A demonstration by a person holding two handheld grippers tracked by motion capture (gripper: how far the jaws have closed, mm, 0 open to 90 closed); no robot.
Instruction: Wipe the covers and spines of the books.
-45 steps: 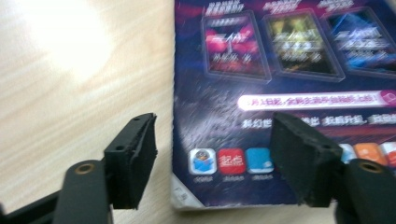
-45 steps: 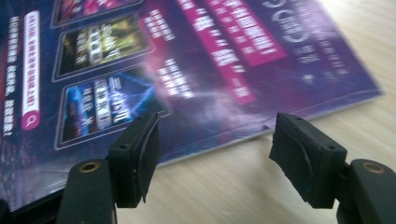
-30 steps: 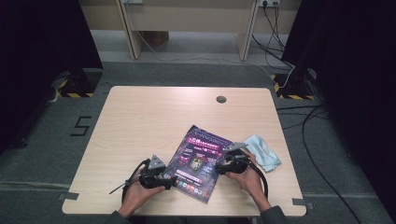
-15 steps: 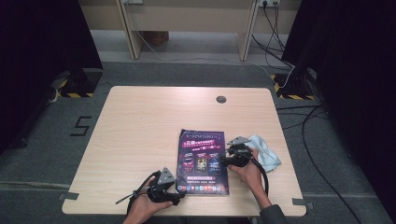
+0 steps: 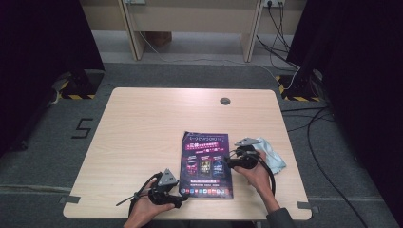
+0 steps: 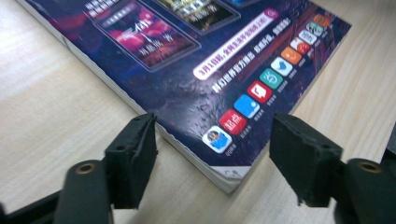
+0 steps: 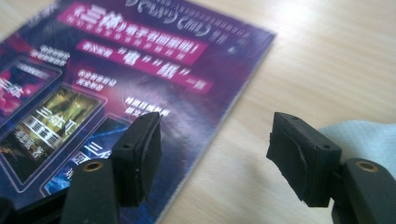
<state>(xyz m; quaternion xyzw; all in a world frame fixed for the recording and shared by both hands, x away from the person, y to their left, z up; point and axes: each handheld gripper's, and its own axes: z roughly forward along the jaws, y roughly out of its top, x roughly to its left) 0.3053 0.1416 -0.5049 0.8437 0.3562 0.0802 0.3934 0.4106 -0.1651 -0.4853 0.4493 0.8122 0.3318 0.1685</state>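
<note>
A glossy purple magazine (image 5: 206, 164) lies flat near the front edge of the pale wood-grain table (image 5: 142, 128), squared to it. The left gripper (image 6: 212, 151) straddles its near-left corner, jaws having just opened wider, nothing pinched. The right gripper (image 7: 215, 144) spans its right edge, jaws having just narrowed, still gaping and empty, probably ready to lift the cover. A crumpled pale-blue cloth (image 5: 273, 152) lies just beside it.

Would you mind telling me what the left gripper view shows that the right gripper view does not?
Left gripper view: the magazine's near corner with its page edges and a row of coloured app icons, lying between the open left gripper. Right gripper view: the pink title banners and a pale blue cloth past the open right gripper. Both share the purple cover flat on the wooden table.
</note>
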